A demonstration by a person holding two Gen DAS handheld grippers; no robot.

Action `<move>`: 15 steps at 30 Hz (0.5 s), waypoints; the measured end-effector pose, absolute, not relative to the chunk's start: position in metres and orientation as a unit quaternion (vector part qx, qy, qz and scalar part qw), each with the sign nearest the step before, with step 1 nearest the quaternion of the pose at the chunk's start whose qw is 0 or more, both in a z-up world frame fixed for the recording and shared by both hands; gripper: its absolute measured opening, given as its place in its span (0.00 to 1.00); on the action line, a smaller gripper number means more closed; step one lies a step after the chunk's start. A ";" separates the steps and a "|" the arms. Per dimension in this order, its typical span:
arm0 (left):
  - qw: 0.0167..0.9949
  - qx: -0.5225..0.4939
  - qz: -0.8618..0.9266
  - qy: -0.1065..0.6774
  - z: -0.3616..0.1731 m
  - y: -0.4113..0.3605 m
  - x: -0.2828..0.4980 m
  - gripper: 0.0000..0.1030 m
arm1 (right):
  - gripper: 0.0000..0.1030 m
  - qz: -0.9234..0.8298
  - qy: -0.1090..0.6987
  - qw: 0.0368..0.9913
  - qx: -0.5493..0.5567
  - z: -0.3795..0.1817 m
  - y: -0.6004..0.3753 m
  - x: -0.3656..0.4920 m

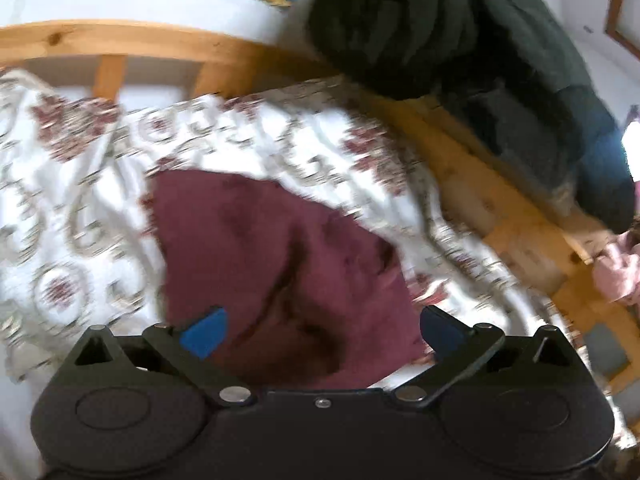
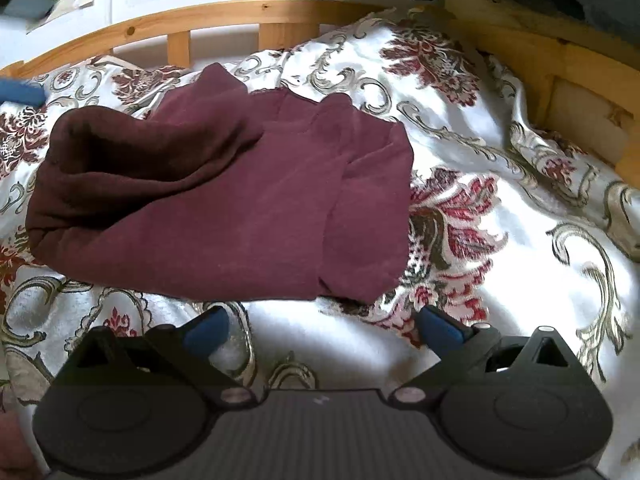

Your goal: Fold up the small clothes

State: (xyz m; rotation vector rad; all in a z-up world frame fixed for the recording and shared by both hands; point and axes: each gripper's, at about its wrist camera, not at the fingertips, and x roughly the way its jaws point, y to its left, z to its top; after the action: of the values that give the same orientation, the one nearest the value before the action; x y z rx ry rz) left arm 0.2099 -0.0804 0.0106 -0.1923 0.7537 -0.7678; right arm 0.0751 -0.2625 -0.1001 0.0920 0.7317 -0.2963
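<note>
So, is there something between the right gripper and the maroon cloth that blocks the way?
Nothing visible does. The right gripper is open, and only bare floral bedcover lies between its fingertips and the near edge of the maroon cloth. The wooden bed frame is behind the cloth, out of the path.

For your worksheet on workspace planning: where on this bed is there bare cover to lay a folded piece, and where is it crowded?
Free: the floral bedspread right of the maroon garment, up to the wooden bed frame, and the strip between the garment and the right gripper. Crowded: the left-centre, under the garment, and the far right corner, where dark clothing drapes the frame.
</note>
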 end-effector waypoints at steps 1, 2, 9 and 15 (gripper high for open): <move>0.859 -0.092 -0.349 0.362 0.002 -0.074 0.208 0.99 | 1.00 -0.146 0.355 0.922 0.046 -0.099 -0.262 0.073; 0.862 -0.092 -0.337 0.367 -0.006 -0.070 0.207 0.99 | 1.00 -0.147 0.350 0.924 0.049 -0.098 -0.262 0.071; 0.878 0.029 -0.307 0.366 -0.041 -0.080 0.203 0.99 | 1.00 -0.159 0.266 0.944 0.109 -0.062 -0.275 0.061; 0.883 0.108 -0.334 0.311 -0.049 -0.094 0.187 0.95 | 1.00 -0.074 0.252 0.949 0.176 -0.035 -0.290 0.102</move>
State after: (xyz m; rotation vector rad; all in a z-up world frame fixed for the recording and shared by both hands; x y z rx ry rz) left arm 0.1870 -0.0937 -0.0489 0.2246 0.6464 -0.6952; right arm 0.1018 -0.2902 -0.0348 0.3579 0.5118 -0.1515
